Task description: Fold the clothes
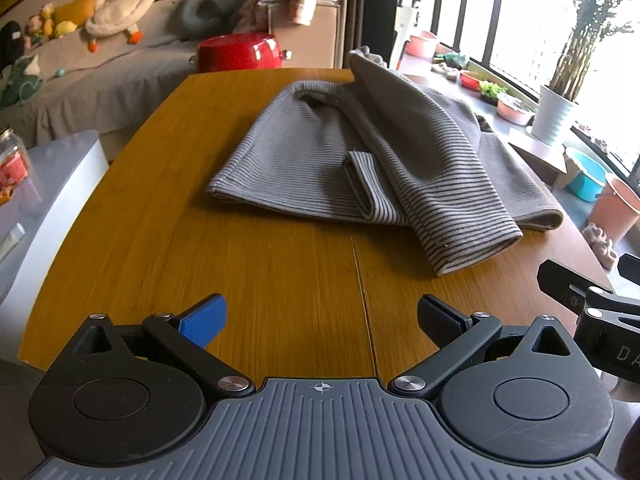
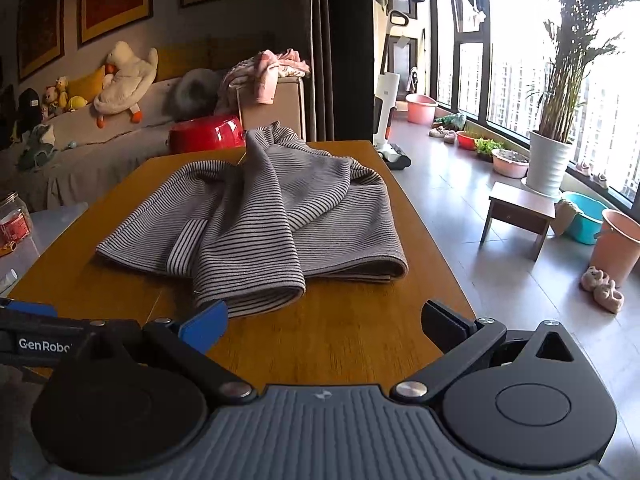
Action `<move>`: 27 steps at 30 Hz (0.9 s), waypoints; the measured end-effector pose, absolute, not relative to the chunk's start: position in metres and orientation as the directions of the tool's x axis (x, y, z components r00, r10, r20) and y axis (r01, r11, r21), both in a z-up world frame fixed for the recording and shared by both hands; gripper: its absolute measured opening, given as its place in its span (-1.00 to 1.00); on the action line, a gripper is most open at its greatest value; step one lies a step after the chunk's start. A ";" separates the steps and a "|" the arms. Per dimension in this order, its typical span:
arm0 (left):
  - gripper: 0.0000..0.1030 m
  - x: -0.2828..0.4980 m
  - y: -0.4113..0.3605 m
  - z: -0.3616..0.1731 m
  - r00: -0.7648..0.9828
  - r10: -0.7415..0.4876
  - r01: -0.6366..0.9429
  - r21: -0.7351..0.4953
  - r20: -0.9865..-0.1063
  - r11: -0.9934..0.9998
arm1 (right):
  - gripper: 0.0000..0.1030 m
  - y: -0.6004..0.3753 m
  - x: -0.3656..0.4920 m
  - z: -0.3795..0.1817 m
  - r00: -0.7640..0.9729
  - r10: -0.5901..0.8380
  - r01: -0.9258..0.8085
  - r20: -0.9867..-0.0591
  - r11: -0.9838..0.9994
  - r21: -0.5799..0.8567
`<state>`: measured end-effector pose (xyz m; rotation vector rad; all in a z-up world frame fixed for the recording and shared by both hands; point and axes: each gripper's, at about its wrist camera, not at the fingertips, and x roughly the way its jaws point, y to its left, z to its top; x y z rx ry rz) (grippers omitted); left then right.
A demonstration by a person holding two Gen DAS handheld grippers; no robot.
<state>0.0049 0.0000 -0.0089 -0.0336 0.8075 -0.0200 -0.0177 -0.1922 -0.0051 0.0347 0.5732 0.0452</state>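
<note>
Left wrist view: the left gripper (image 1: 322, 322) hung over the near edge of the wooden bench (image 1: 260, 260), angled downward, its jaws spread fully apart and gripping nothing. The striped grey garment (image 1: 320, 148) lay partly folded at the middle of the bench, one sleeve draped toward the near edge, well clear of the blue pad (image 1: 204, 320). From the right wrist view, the right gripper (image 2: 324, 326) tilted down beside it, jaws likewise wide and empty, the garment's sleeve cuff (image 2: 256, 292) lying just ahead of its left finger
</note>
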 end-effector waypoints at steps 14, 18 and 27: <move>1.00 0.004 0.001 -0.006 0.697 -0.036 0.002 -0.047 -0.716 0.999 | 1.00 -0.193 -0.016 -0.008 0.831 0.051 -0.031 -0.553 0.998 0.046; 1.00 0.004 0.001 -0.006 0.696 -0.037 0.004 -0.048 -0.717 0.999 | 1.00 -0.191 -0.015 -0.009 0.829 0.051 -0.034 -0.557 0.999 0.040; 1.00 0.002 0.001 -0.006 0.696 -0.038 0.005 -0.049 -0.717 0.999 | 1.00 -0.191 -0.014 -0.010 0.827 0.050 -0.034 -0.560 0.999 0.039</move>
